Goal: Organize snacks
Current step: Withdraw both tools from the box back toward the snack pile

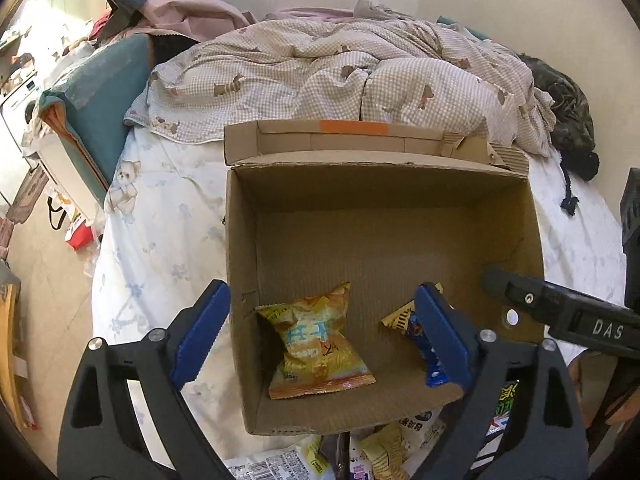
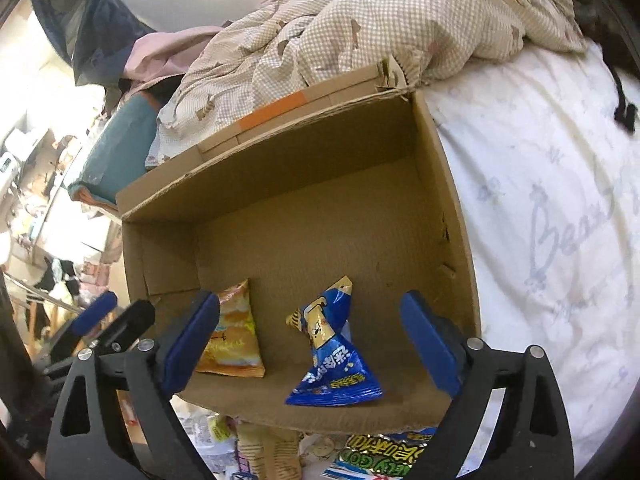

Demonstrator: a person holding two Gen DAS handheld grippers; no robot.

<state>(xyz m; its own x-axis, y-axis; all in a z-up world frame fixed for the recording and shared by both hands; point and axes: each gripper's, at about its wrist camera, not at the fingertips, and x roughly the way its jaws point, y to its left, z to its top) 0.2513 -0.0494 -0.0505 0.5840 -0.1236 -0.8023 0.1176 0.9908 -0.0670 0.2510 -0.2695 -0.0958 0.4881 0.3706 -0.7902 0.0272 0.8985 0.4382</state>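
An open cardboard box (image 1: 240, 240) lies on the bed, also in the right wrist view (image 2: 452, 208). Inside near its front wall lie an orange-yellow snack bag (image 1: 316, 344), also in the right wrist view (image 2: 236, 336), and a blue snack bag (image 2: 332, 352), partly hidden behind my left finger in the left wrist view (image 1: 420, 340). My left gripper (image 1: 320, 336) is open and empty above the orange bag. My right gripper (image 2: 312, 340) is open and empty above the blue bag. More snack packets (image 1: 384, 452) lie in front of the box, also in the right wrist view (image 2: 380, 456).
A crumpled checked duvet (image 1: 340, 72) lies behind the box on the white sheet (image 2: 540, 200). A teal cushion (image 1: 104, 96) stands at the bed's left edge. The right gripper's body (image 1: 560, 308) shows at the box's right wall. Cluttered floor lies to the left (image 1: 48, 280).
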